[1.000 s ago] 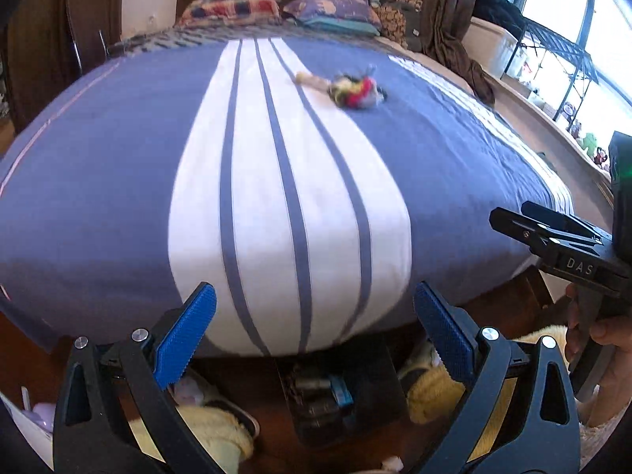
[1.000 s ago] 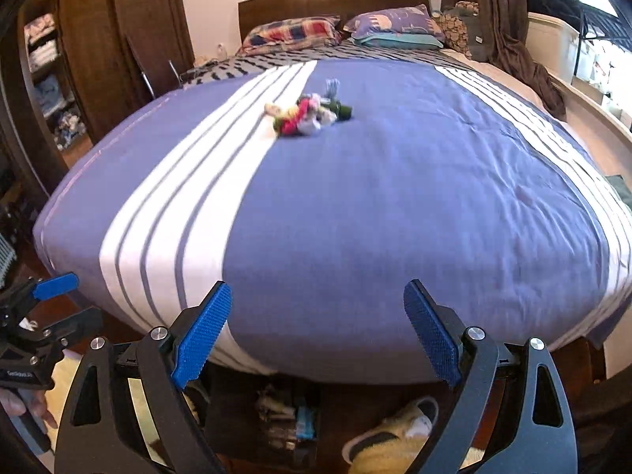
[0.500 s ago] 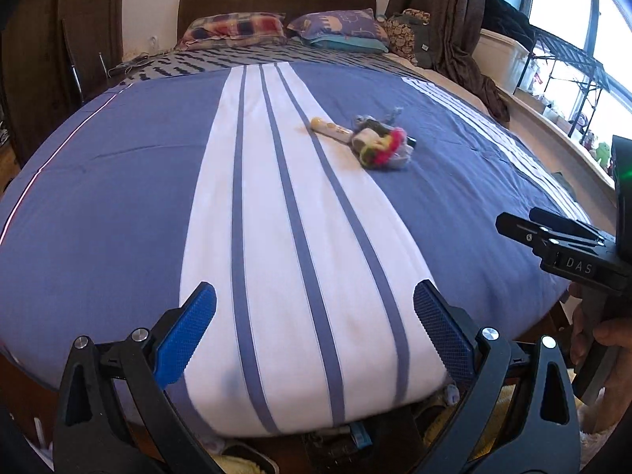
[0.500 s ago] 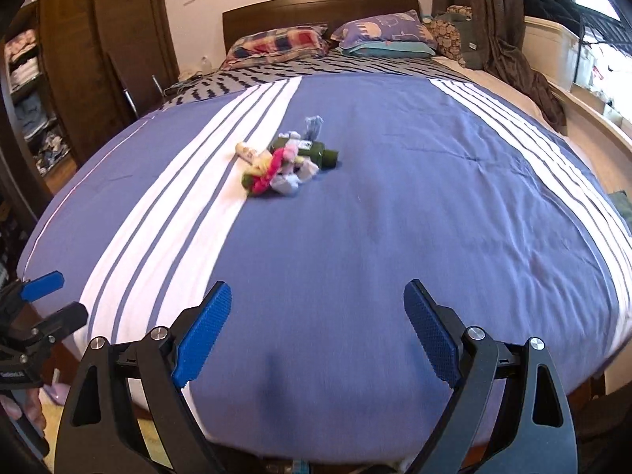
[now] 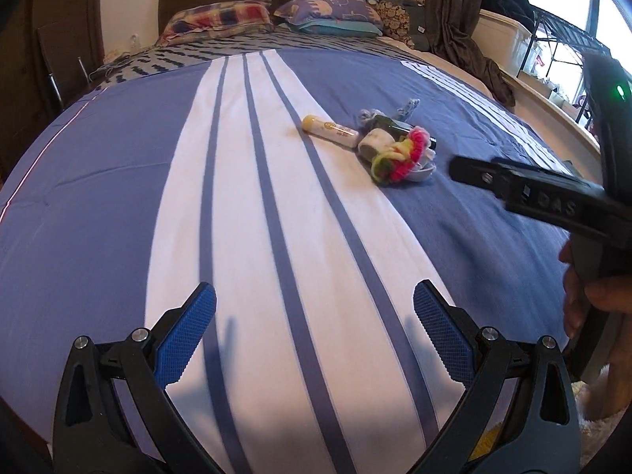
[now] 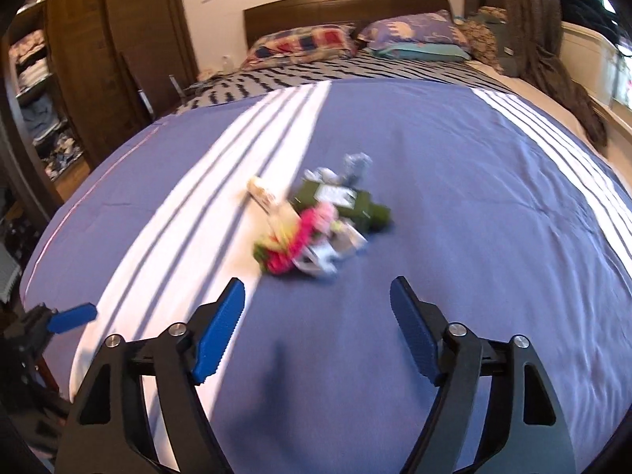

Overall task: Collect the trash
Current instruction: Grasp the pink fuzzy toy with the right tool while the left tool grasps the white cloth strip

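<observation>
A small heap of trash (image 5: pixel 395 150) (image 6: pixel 312 225) lies mid-bed on the blue and white striped bedspread (image 5: pixel 118 181) (image 6: pixel 493 217): a cream tube (image 5: pixel 330 131) (image 6: pixel 265 196), a dark green bottle (image 5: pixel 395 125) (image 6: pixel 347 202), pink and green yarn (image 5: pixel 399 161) (image 6: pixel 292 249), and crumpled grey bits. My left gripper (image 5: pixel 314 326) hovers open over the white stripes, well short of the heap. My right gripper (image 6: pixel 318 322) is just short of the heap; its jaws are closing with nothing between them. In the left wrist view it shows side-on (image 5: pixel 470 170), held by a hand (image 5: pixel 592 296).
Pillows (image 5: pixel 221 19) (image 6: pixel 308 41) and a dark headboard (image 6: pixel 343 6) are at the far end. A wardrobe with shelves (image 6: pixel 43 91) stands left. Brown curtains (image 5: pixel 458 12) and a window ledge (image 5: pixel 561 118) run along the right side.
Both grippers have moved forward from the foot of the bed out over the bedspread, toward the heap. The right gripper's jaws have narrowed. The floor clutter has dropped out of view.
</observation>
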Tool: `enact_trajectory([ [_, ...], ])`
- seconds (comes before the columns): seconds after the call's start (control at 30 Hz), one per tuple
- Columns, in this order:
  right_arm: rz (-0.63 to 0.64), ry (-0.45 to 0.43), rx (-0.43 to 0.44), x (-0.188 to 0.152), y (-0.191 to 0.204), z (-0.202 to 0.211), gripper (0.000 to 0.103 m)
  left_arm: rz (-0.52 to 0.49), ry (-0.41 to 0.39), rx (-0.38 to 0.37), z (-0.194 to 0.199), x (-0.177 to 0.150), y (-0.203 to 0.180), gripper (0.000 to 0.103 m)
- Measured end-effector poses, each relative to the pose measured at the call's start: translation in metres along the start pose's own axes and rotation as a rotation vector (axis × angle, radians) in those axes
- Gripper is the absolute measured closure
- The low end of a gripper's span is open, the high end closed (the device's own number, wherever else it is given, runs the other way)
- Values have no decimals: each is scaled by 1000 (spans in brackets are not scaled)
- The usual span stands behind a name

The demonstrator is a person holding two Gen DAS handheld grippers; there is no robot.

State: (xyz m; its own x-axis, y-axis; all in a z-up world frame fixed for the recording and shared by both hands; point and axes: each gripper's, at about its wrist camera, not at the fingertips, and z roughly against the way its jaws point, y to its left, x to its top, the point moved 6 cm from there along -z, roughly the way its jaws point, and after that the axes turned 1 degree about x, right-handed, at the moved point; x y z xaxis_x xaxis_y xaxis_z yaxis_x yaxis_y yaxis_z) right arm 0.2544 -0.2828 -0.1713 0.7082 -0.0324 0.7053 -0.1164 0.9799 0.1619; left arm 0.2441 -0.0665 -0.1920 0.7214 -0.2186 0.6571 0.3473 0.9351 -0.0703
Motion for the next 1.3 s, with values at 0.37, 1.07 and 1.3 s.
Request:
enact_trajectory([
  [0.37,-2,61,9,26,9,-55,51,-38,-2,-22,-25,24,-7,8],
  [1.07,-7,-72,43,57,-41,7,85,-56,29,-133,-68,60,-76,9],
  [1.3,-34,-122,6,61,-74,31,85,-79,32,-165,-81,72,-107,14],
])
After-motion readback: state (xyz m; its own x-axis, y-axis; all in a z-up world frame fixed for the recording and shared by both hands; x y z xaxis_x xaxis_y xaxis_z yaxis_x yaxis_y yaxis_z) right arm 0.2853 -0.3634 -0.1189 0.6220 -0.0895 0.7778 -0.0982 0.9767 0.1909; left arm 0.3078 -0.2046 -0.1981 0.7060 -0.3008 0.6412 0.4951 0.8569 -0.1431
